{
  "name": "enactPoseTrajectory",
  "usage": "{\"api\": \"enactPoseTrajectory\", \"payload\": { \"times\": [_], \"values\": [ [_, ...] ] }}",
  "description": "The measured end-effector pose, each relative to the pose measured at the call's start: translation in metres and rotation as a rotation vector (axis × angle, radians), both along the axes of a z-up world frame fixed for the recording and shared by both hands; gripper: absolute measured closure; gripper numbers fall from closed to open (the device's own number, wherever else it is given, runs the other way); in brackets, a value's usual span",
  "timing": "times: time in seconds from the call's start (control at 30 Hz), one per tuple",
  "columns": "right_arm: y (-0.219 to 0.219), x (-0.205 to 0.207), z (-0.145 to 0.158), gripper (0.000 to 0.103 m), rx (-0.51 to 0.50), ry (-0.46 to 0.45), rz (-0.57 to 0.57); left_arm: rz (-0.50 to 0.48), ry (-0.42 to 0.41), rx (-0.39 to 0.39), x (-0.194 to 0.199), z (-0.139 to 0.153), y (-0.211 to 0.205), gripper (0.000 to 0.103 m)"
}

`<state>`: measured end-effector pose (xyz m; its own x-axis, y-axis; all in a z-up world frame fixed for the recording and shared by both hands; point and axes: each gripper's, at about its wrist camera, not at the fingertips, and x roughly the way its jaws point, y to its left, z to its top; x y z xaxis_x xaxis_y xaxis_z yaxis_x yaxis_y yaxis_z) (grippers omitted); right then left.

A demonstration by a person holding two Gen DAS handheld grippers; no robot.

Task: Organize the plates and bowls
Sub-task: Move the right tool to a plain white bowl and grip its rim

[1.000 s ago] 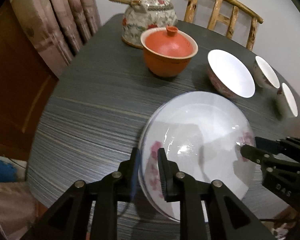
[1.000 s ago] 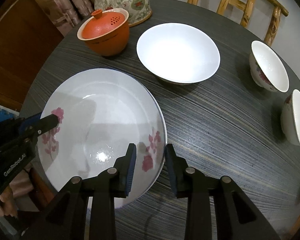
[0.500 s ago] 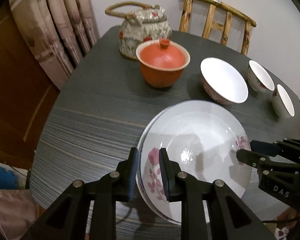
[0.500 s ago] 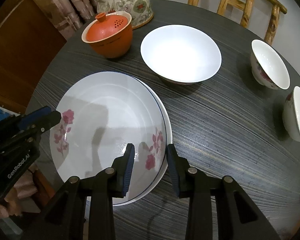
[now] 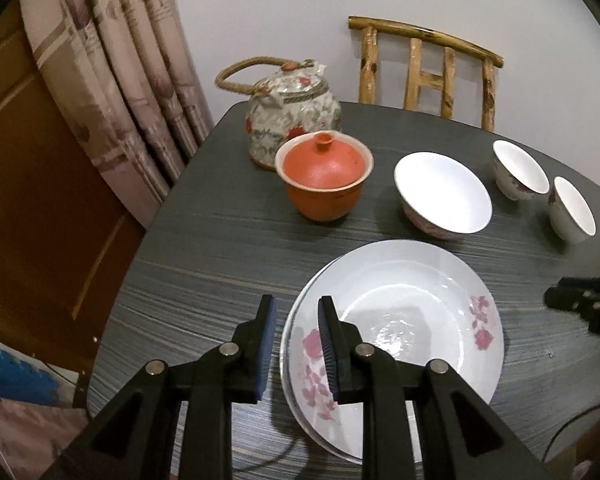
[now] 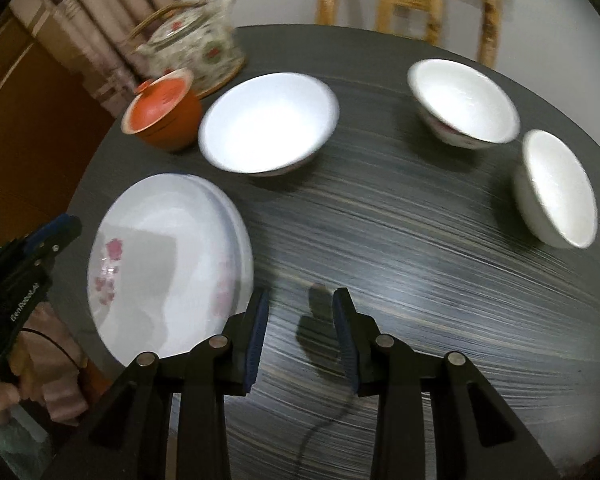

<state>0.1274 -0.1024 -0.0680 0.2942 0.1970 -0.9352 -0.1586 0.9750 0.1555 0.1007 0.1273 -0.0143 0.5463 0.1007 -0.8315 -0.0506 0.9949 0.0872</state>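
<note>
Two white plates with pink flowers lie stacked [image 5: 400,320] on the dark table near its front edge; the stack also shows in the right wrist view [image 6: 164,256]. My left gripper [image 5: 294,344] is open, its jaws astride the stack's left rim without pinching it. My right gripper [image 6: 300,332] is open and empty over bare table, right of the stack. A wide white bowl [image 5: 442,194] [image 6: 268,122] stands behind the plates. Two smaller white bowls [image 6: 462,102] [image 6: 556,188] stand to its right.
An orange lidded cup [image 5: 324,180] and a flowered teapot [image 5: 292,108] stand at the table's back left. A wooden chair [image 5: 424,68] is behind the table. Curtains [image 5: 120,60] and a wooden panel are to the left.
The flowered plate has been set down onto the other plate. Both grippers have opened and let it go. My right gripper has swung right, away from the stack.
</note>
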Motion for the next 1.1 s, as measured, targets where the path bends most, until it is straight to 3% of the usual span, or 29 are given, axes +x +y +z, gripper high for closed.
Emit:
{"api": "enactPoseTrajectory", "payload": {
  "times": [0.17,0.5,0.67,0.87,1.1],
  "values": [
    [-0.053,0.0,0.005,0.071,-0.038,-0.013,-0.064,-0.058,-0.007,0.017,0.004,0.015,-0.028,0.081],
    [-0.15,0.018,0.034,0.071,-0.126,-0.048,-0.174,-0.236,0.085,-0.142,0.05,0.039,-0.139,0.081],
    [-0.188,0.039,0.045,0.071,-0.155,-0.049,-0.204,-0.297,0.132,-0.167,0.078,0.037,-0.194,0.081],
    [-0.224,0.07,0.031,0.071,-0.137,-0.006,-0.257,-0.308,0.203,-0.232,0.112,0.023,-0.244,0.081],
    [-0.249,0.1,0.0,0.071,-0.115,0.045,-0.276,-0.281,0.27,-0.253,0.15,-0.007,-0.288,0.081]
  ]
}}
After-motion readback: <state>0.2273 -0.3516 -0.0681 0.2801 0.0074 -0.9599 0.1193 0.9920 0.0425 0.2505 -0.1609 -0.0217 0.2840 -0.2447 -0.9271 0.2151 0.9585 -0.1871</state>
